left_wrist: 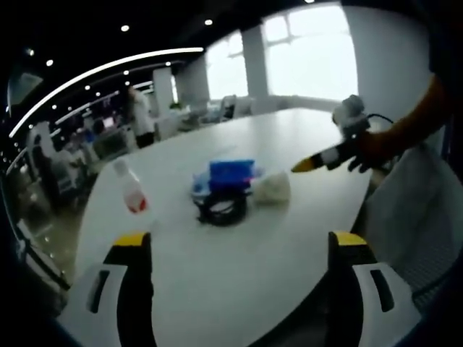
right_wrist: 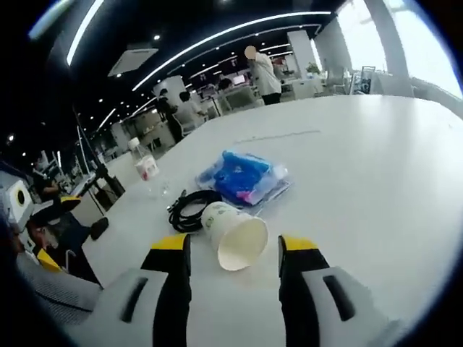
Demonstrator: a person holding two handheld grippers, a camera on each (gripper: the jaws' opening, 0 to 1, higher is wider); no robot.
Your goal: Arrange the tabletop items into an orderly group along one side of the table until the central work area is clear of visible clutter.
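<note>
On the white table lie a blue packet, a coiled black cable, a white paper cup on its side and a clear bottle with a red label. My left gripper stands open, well short of the cluster. My right gripper comes in from the right, held by a hand, its tip just short of the cup. In the right gripper view, the right gripper is open, and the cup lies mouth-first between its jaw tips. Cable and packet lie just beyond it.
The bottle stands near the table's far left edge. Wide bare tabletop stretches to the right. A person in white stands beyond the table, with others seated at desks behind. Bright windows lie past the far end.
</note>
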